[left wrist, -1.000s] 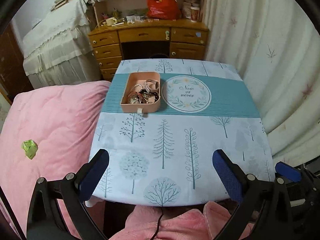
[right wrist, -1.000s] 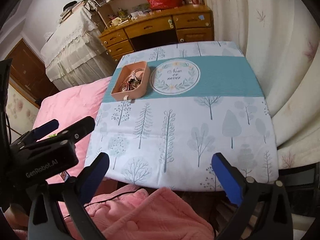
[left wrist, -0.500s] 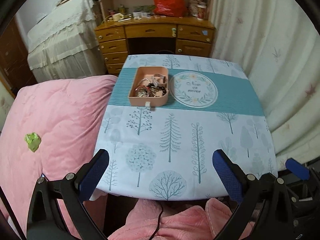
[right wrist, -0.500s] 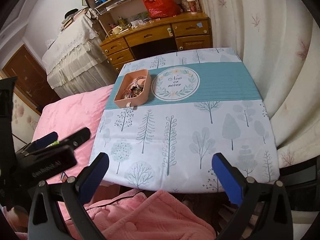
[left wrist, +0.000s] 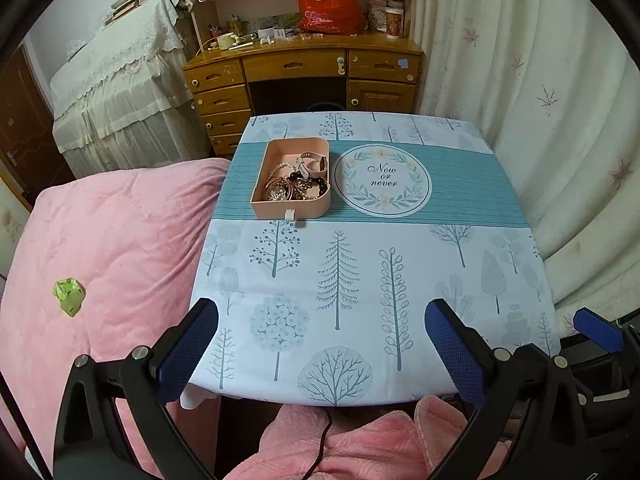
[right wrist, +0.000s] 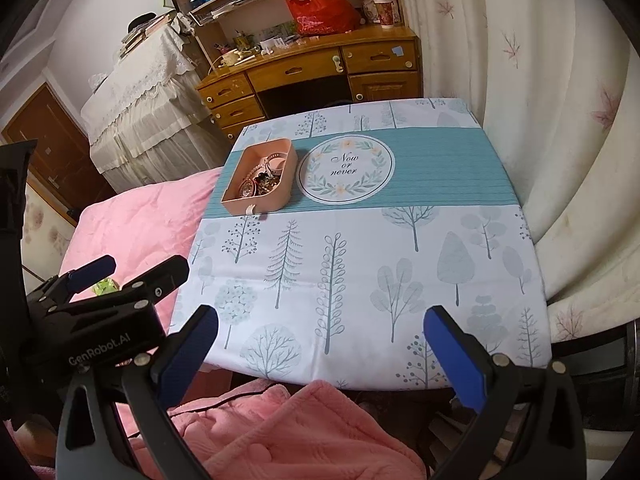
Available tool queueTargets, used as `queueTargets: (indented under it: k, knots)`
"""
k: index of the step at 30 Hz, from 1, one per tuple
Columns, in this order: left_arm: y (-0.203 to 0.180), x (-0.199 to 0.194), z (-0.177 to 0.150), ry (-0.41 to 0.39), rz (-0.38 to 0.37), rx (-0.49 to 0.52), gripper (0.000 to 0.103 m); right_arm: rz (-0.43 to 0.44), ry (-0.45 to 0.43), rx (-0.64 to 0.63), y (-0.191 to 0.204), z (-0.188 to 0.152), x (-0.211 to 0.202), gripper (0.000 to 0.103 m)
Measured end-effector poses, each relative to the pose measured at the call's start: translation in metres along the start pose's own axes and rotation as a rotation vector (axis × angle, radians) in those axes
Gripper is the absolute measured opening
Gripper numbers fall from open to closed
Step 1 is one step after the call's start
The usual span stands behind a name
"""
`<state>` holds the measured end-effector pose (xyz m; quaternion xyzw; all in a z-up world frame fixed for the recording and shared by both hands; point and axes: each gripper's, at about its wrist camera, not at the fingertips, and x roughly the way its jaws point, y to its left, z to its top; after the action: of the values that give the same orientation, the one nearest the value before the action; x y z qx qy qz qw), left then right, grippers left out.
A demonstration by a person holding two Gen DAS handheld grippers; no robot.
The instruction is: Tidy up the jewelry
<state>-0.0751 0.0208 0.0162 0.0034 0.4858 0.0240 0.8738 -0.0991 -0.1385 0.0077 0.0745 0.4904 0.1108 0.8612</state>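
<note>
While both views have pulled back, jewelry box sits unmoved.

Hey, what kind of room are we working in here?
Most likely a bedroom at home: a pink quilt lies beside the table, a wooden desk with drawers and bookshelves stands behind it, and a curtain hangs on the right.

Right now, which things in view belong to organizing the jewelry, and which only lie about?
Belong to the job:
- pink tray holding the tangled jewelry
- left gripper and right gripper, both open and empty

Only lying about:
- round "Now or never" mat
- green wrapper on the pink blanket
- red bag on the wooden desk
</note>
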Motion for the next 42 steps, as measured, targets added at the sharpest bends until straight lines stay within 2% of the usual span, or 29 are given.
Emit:
queueTargets:
  k: [42]
  knots:
    - [-0.02,0.01,0.007,0.032,0.015,0.041,0.102,-0.015,0.019,0.028,-0.023,0.008,0.007,0.103]
